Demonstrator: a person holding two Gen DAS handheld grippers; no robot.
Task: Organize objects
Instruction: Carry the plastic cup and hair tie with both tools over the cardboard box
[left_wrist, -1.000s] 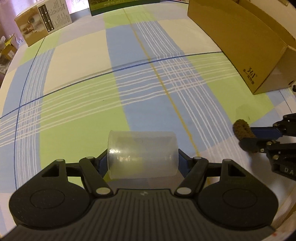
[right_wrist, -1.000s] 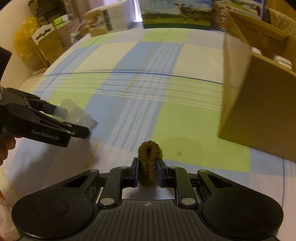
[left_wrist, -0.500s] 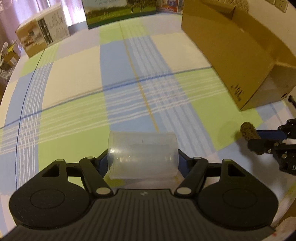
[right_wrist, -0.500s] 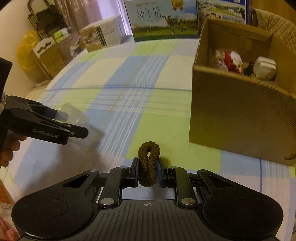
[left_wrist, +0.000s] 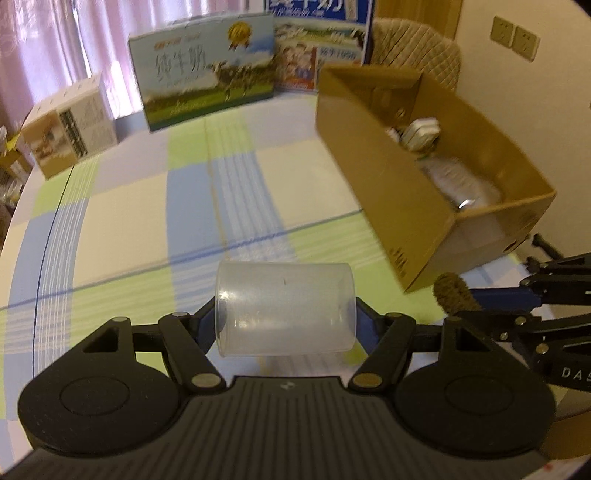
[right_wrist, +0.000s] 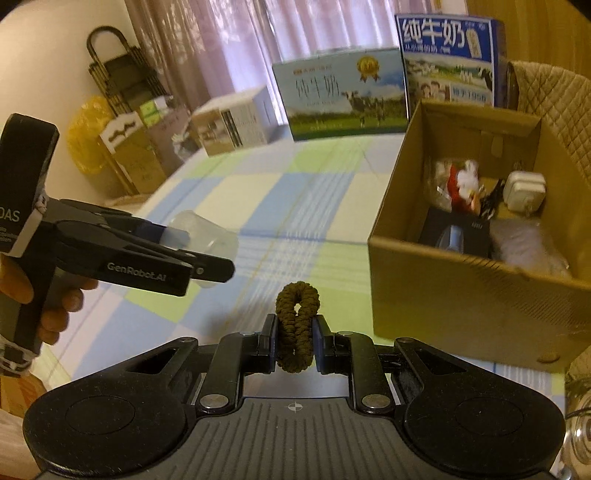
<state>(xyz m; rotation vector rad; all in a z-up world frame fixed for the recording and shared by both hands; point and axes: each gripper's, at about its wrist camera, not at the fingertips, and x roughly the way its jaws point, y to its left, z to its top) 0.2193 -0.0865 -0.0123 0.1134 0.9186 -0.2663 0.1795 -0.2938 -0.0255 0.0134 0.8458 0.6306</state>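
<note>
A clear plastic cup (left_wrist: 285, 308) lies sideways between the fingers of my left gripper (left_wrist: 285, 321), which is shut on it and held above the checked tablecloth. The same cup (right_wrist: 205, 232) shows in the right wrist view, left of centre. A brown braided hair tie (right_wrist: 297, 326) is pinched upright in my right gripper (right_wrist: 295, 341); it also appears in the left wrist view as a brown loop (left_wrist: 456, 293) at the right. The open cardboard box (right_wrist: 461, 280) stands to the right, holding several items.
Milk cartons (left_wrist: 207, 92) and a smaller printed box (left_wrist: 68, 133) stand along the table's far edge. A quilted chair back (left_wrist: 413, 55) rises behind the cardboard box (left_wrist: 399, 199). A hand (right_wrist: 48, 295) holds the left gripper's handle. Shelving and bags stand at the far left.
Both grippers have risen and tilted up with their loads, so the box's inside and the far cartons now show. The box sits closer in both views.
</note>
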